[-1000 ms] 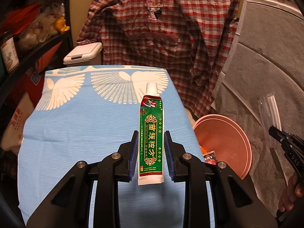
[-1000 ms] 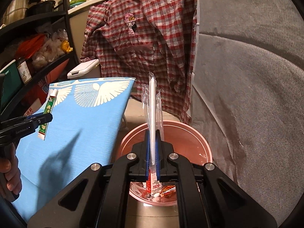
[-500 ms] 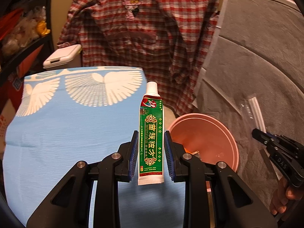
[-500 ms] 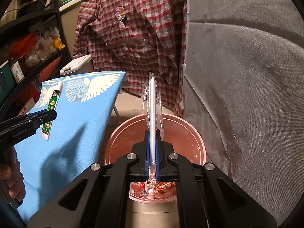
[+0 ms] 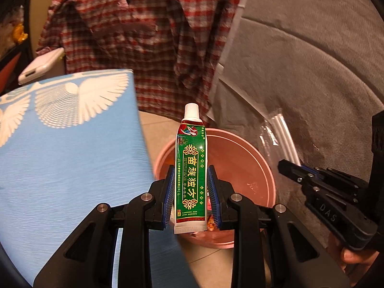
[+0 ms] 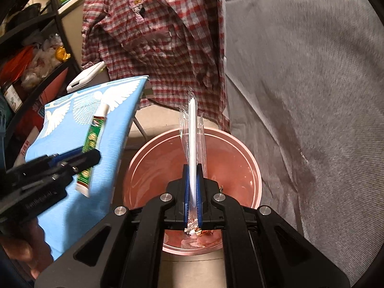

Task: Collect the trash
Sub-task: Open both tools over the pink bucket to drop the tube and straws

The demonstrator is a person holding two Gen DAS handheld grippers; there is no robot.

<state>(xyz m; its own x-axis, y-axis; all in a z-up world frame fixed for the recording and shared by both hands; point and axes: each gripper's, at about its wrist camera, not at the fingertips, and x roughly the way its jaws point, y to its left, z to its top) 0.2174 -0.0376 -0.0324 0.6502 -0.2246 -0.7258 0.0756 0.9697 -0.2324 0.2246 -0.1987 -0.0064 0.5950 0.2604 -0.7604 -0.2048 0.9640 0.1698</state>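
upright in clamped left jaws, green gold-lettered tube (image 5: 190, 175); right jaws pinching wrapped white straw (image 6: 192, 144)

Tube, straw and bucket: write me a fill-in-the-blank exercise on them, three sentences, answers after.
1. The left tongs are shut on a green ____ with a white cap.
2. The right tongs hold a white straw in a clear ____.
3. The pink bucket stands on the floor beside the ____ cloth with white wings.

Missing words: tube; wrapper; blue
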